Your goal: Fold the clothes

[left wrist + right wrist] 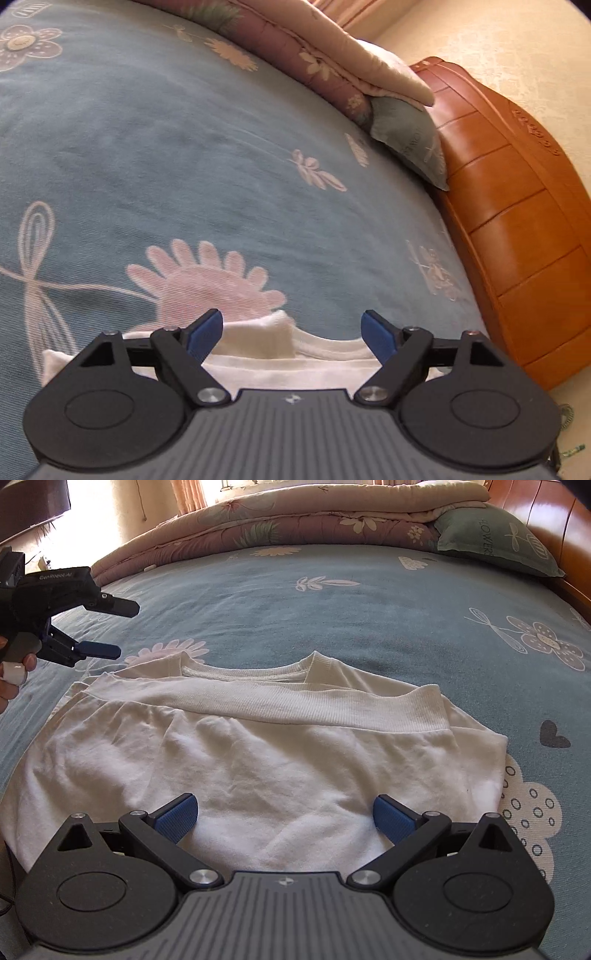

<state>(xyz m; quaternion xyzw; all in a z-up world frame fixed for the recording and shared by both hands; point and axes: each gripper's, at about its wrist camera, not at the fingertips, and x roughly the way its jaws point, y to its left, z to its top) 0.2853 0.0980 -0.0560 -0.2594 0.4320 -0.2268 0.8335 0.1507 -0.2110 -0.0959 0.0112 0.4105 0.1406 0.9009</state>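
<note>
A white sweatshirt lies folded on the blue flowered bedsheet, its ribbed hem laid across just below the neckline. My right gripper hovers open over the near part of the shirt, nothing between its blue pads. My left gripper is held by a hand at the far left of the right wrist view, open, above the sheet beside the shirt's left shoulder. In the left wrist view the left gripper stands open over the shirt's collar edge, empty.
A rolled flowered quilt lies along the far side of the bed, with a green pillow beside it. An orange-brown padded headboard borders the bed; a pale wall rises behind it.
</note>
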